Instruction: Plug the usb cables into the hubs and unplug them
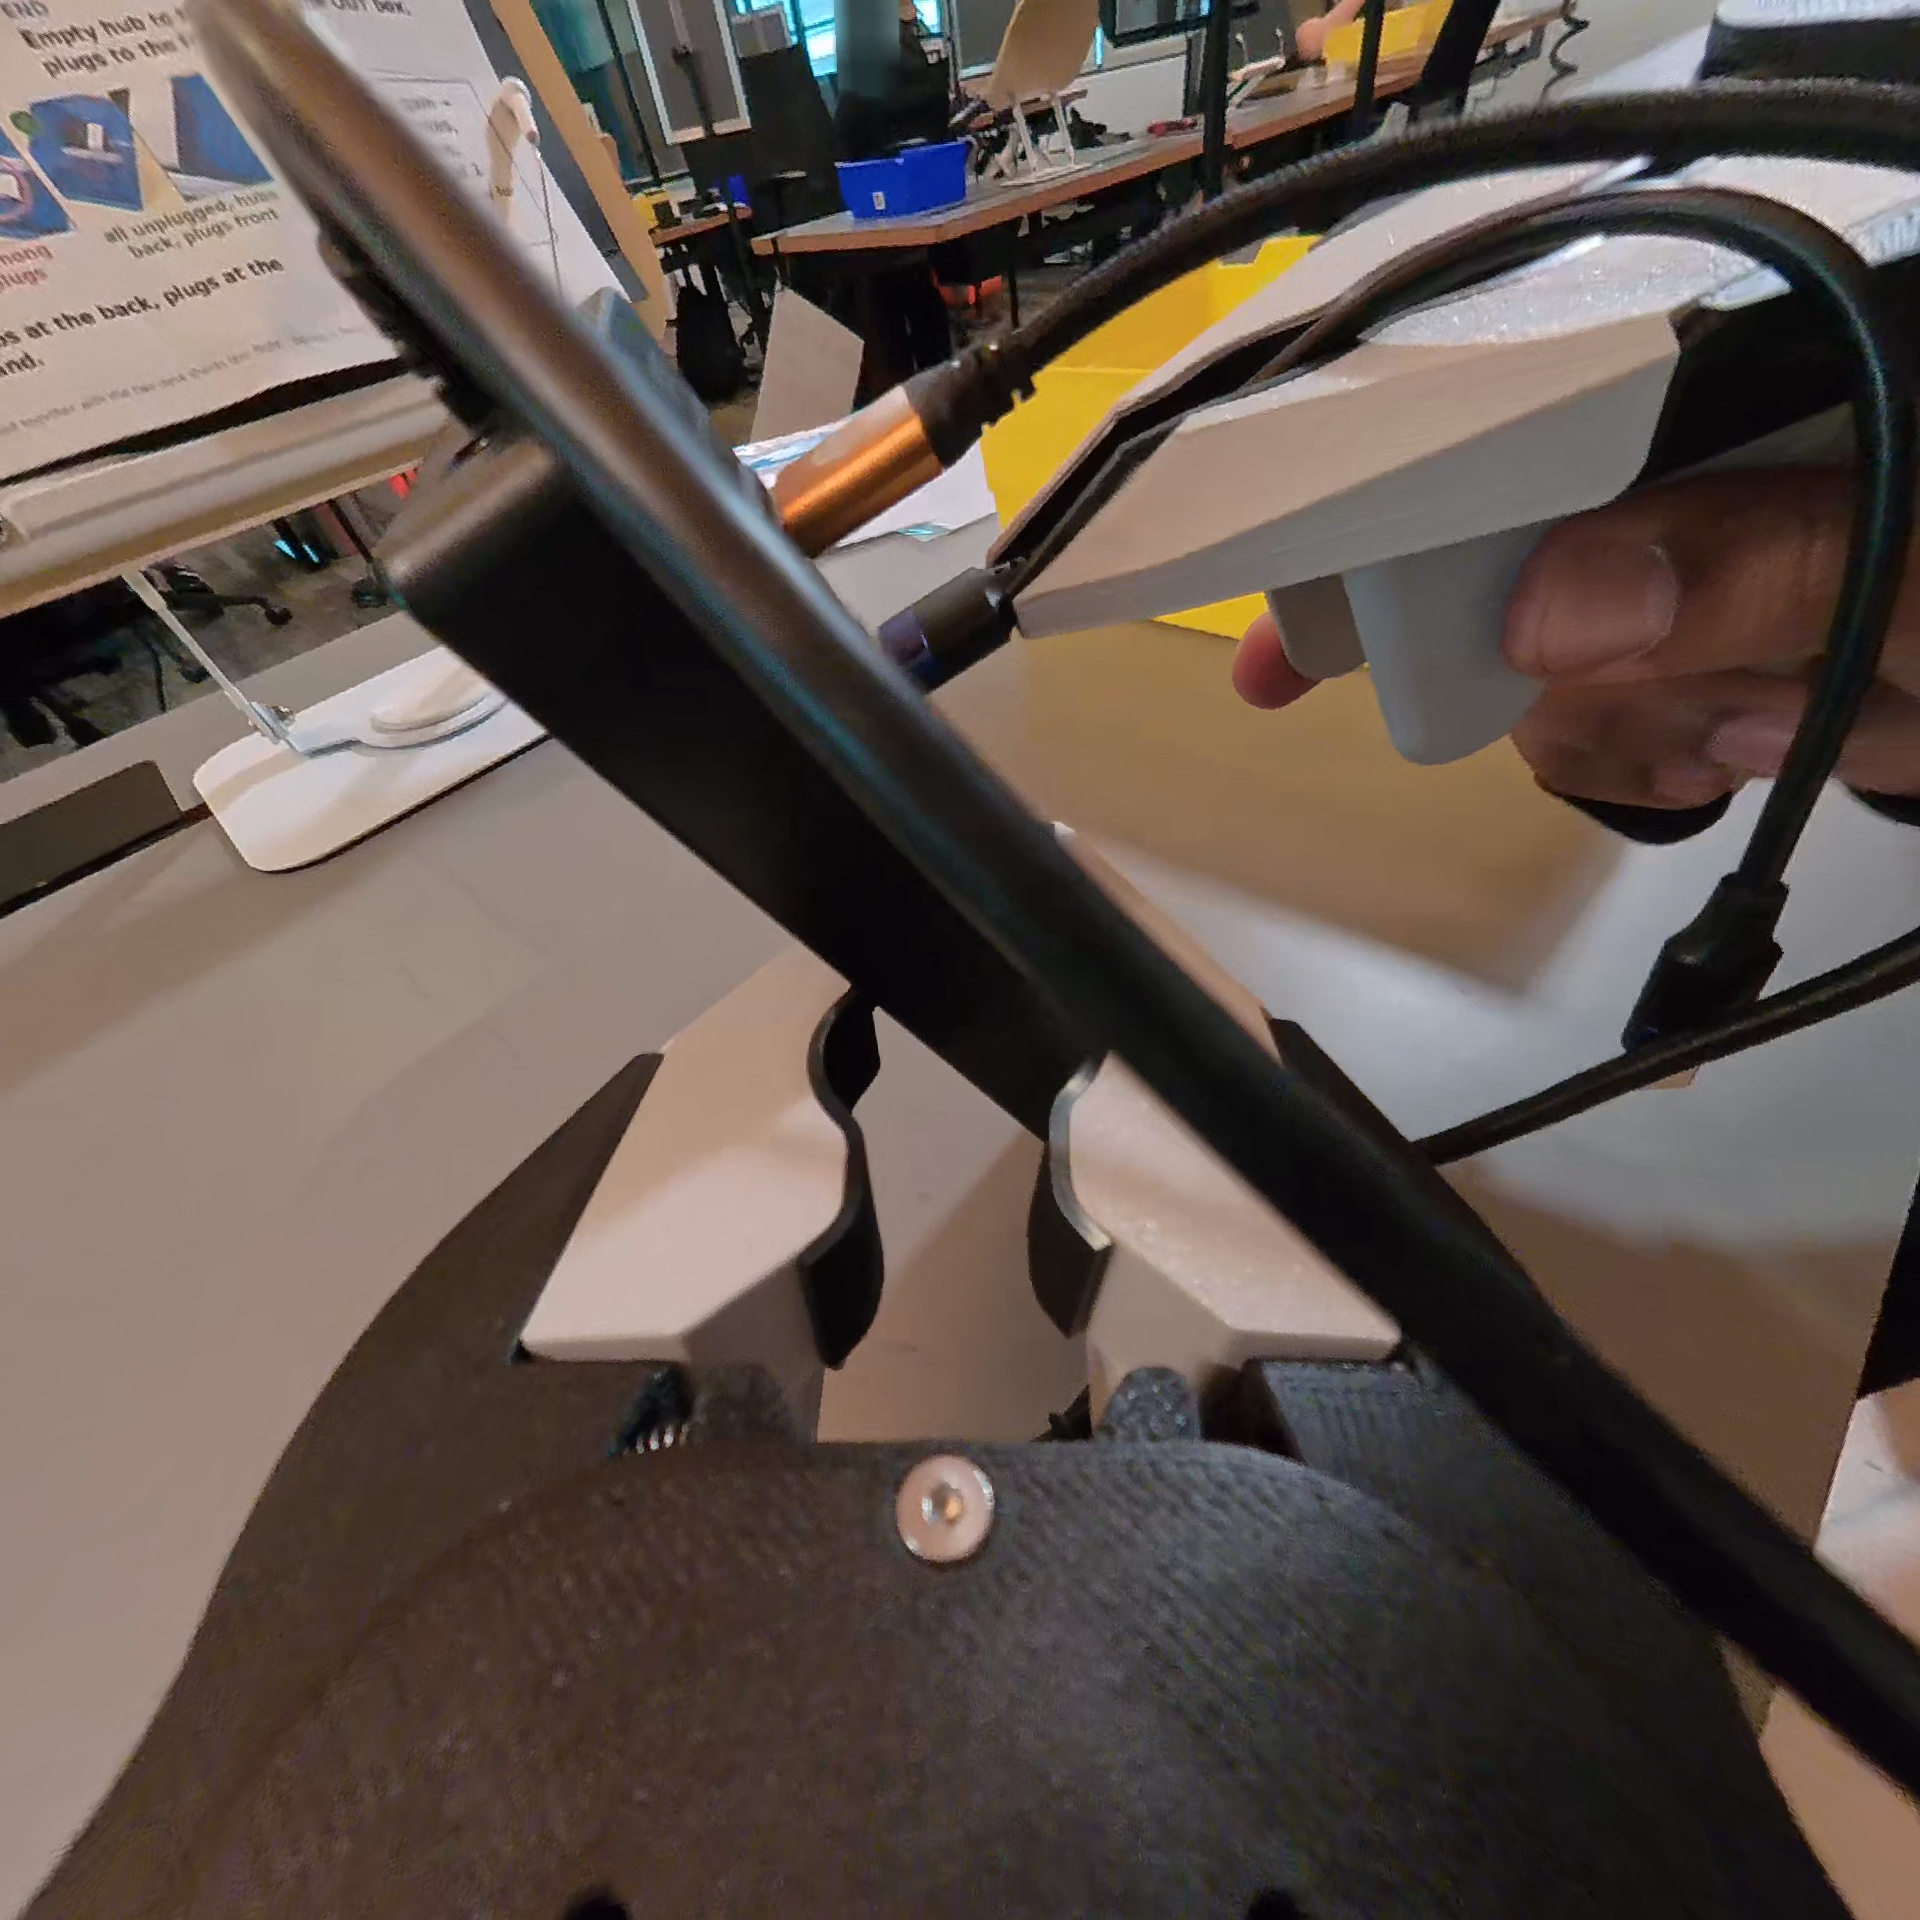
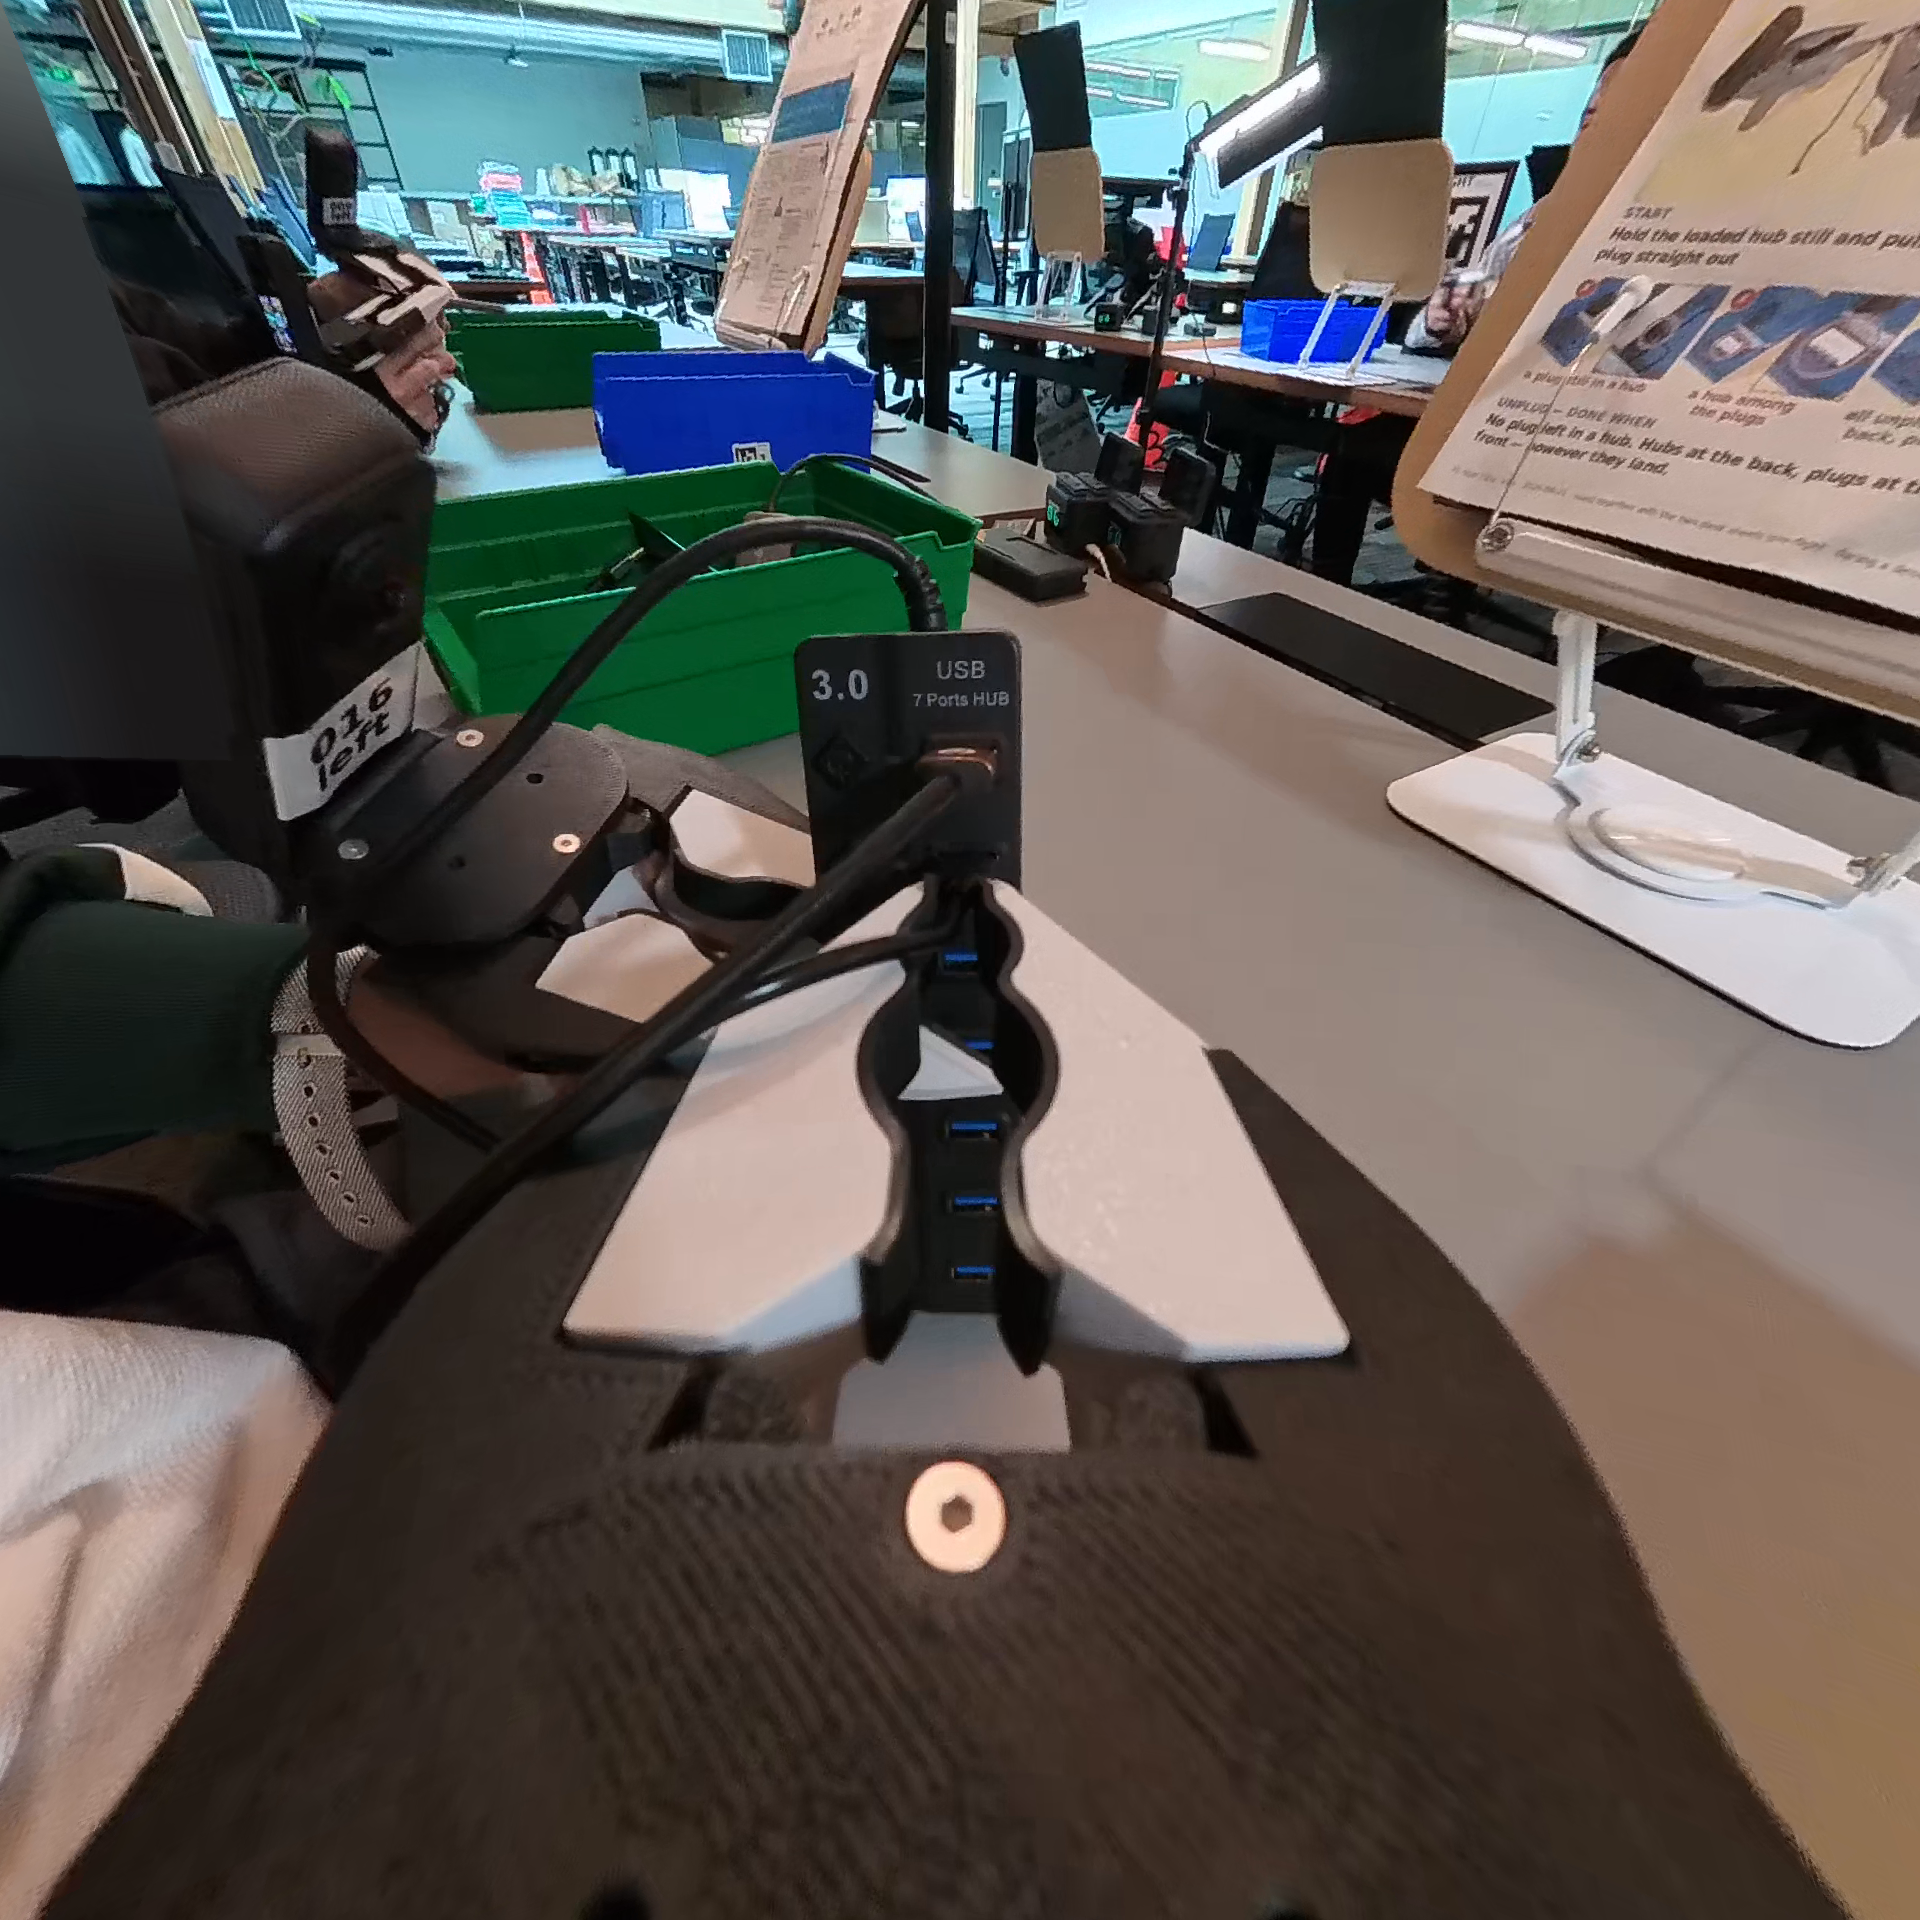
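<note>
Standing upright between the white fingers of the right gripper [image 2: 961, 1049], the black USB hub [image 2: 912, 727] is held above the grey table [image 2: 1299, 883], its row of blue ports facing the right wrist camera; the fingers are pressed onto the hub's two long sides. One black cable [image 2: 727, 977] is plugged into the topmost port, and a thicker black lead [image 2: 665, 582] leaves the hub's top end and curves away to the left. In the left wrist view the same hub [image 1: 727, 727] runs as a long dark bar diagonally across the picture and passes between the fingers of the left gripper [image 1: 961, 1060]; those fingers look nearly together around it, though whether they actually grip it cannot be told. The person's right hand [image 1: 1662, 665] wraps the white grip of the other tool, with a copper-coloured plug [image 1: 862, 473] just above its tip. Behind the hub, toward the table's far left edge, a green bin [image 2: 707, 634] holds dark cables and gear, too jumbled to tell apart. A blue bin [image 2: 727, 405] stands behind it, its contents hidden. A yellow bin [image 1: 1132, 416] shows in the left wrist view. A white stand with an instruction sheet [image 2: 1704, 416] sits near the table's right side.
</note>
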Action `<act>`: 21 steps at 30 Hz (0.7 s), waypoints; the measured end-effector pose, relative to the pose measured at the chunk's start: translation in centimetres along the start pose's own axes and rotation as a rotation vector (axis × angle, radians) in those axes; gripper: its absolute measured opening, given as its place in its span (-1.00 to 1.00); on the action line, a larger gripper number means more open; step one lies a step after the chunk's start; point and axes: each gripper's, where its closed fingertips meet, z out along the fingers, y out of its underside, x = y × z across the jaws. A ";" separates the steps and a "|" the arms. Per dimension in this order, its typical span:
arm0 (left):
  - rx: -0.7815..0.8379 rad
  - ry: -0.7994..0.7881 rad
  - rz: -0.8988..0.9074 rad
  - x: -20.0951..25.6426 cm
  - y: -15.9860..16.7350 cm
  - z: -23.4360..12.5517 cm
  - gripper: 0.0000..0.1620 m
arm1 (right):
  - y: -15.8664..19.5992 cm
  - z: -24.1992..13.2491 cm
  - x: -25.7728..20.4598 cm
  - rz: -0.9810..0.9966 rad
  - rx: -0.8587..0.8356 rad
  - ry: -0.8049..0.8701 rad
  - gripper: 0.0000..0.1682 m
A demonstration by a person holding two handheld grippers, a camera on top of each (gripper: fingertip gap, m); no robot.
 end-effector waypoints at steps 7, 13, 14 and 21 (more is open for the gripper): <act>0.059 0.032 -0.201 -1.0 -1.0 -0.4 -0.71 | -0.4 0.2 -0.7 0.093 0.120 -0.079 -0.92; 0.102 0.047 -0.461 -3.3 -0.8 -0.8 -0.72 | 1.3 1.4 -1.3 0.029 0.045 -0.066 -0.77; 0.118 0.053 -0.522 -3.9 -0.7 -0.9 -0.72 | 1.2 1.4 -1.2 0.027 0.052 -0.063 -0.78; 0.255 0.171 -0.930 -6.3 -0.9 -1.8 -0.73 | 2.7 1.6 0.2 0.108 0.013 -0.049 -0.68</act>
